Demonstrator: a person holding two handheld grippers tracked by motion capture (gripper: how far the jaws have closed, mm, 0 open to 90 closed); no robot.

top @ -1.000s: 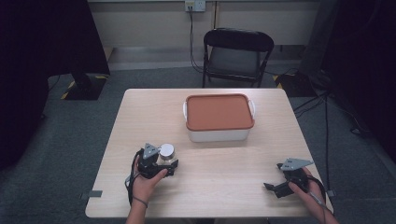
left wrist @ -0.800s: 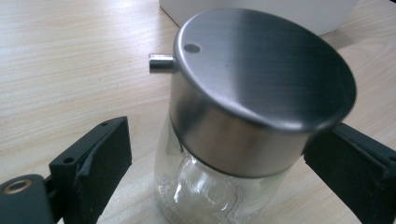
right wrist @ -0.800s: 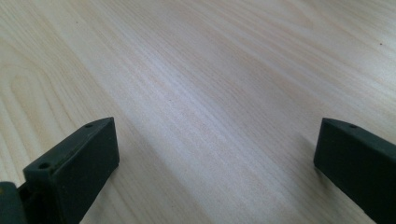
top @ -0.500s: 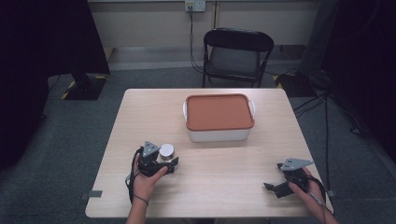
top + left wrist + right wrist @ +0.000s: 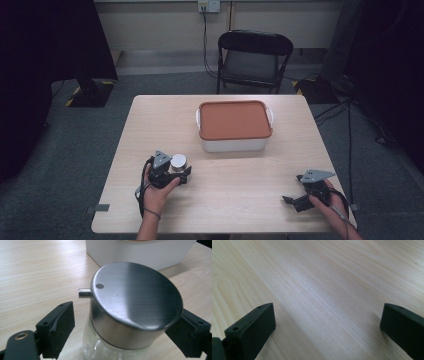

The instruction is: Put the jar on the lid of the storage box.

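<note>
Landmark: white box with orange lid, mid-table.

Left gripper, nearer than the box: jaws spread around a glass jar with steel cap. Its own view shows a gap beside one jaw, no grip.

Right gripper, near right of the box: jaws wide apart over bare wood.

Folding chair beyond.

I see a pale wood-grain bench, a white box with a rust-orange lid at its far middle, a clear glass jar capped in brushed silver, black jaws, and a black chair beyond.
</note>
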